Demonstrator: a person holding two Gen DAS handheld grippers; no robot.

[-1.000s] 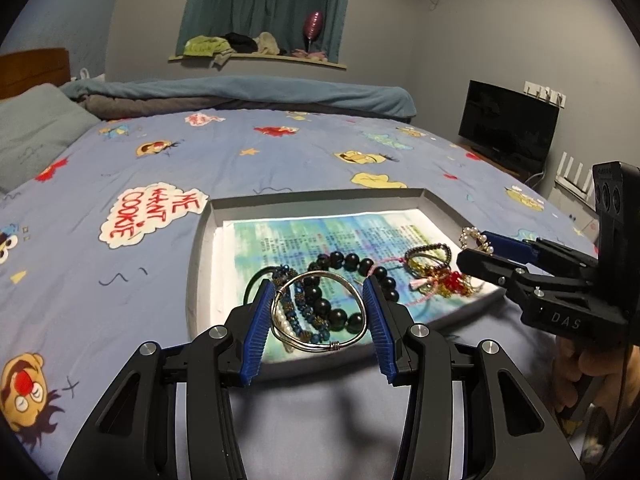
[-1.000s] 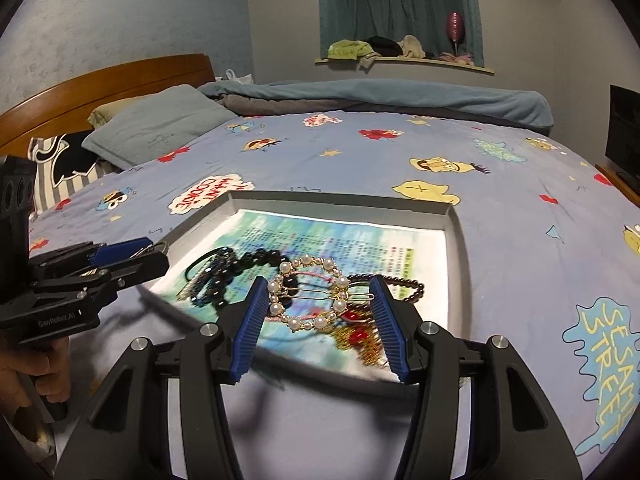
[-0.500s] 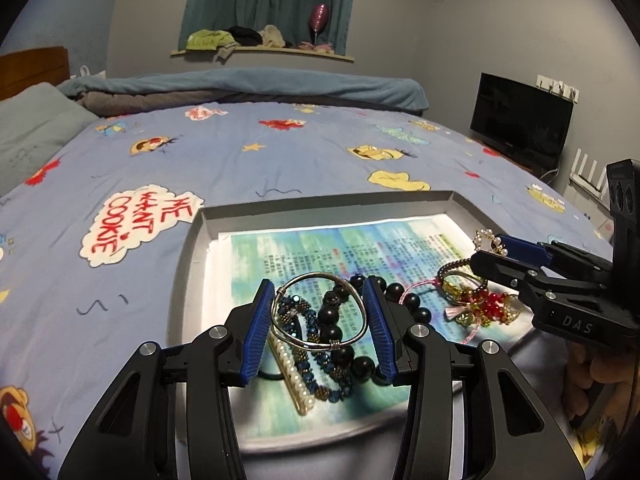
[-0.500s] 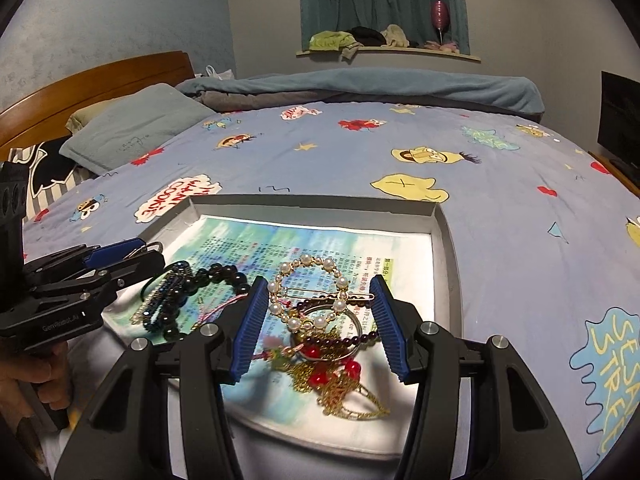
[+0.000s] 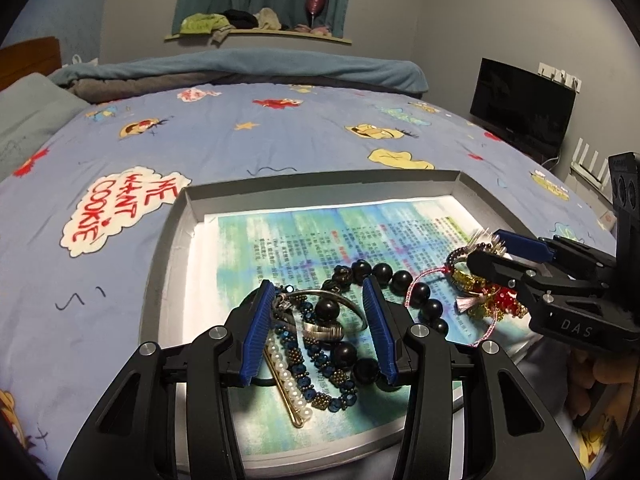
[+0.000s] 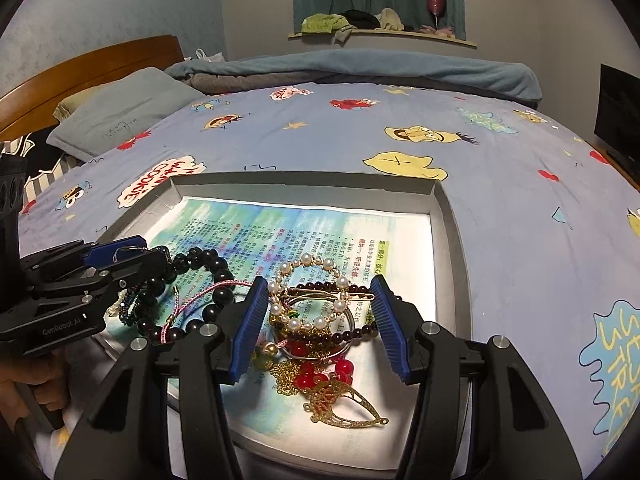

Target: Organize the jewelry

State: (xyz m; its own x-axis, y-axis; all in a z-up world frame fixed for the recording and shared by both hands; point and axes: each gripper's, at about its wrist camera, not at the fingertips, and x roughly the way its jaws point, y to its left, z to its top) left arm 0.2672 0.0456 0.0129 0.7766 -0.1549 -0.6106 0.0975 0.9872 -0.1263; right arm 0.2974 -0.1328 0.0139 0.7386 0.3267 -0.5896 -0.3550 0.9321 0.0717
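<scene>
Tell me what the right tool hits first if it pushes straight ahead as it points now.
Most likely the pearl ring hair clip lying between the open right tool fingers, on the jewelry heap in the gray tray. Depth is uncertain.

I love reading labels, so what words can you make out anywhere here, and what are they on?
"ME WANT COOKIE": white patch on the bedsheet.
"SESAME STREET", edge cut off: blue patch.
"DAS": right gripper.
"GenRoboT.AI", roughly: left gripper.
Printed sheet in the tray: too small to read.
</scene>
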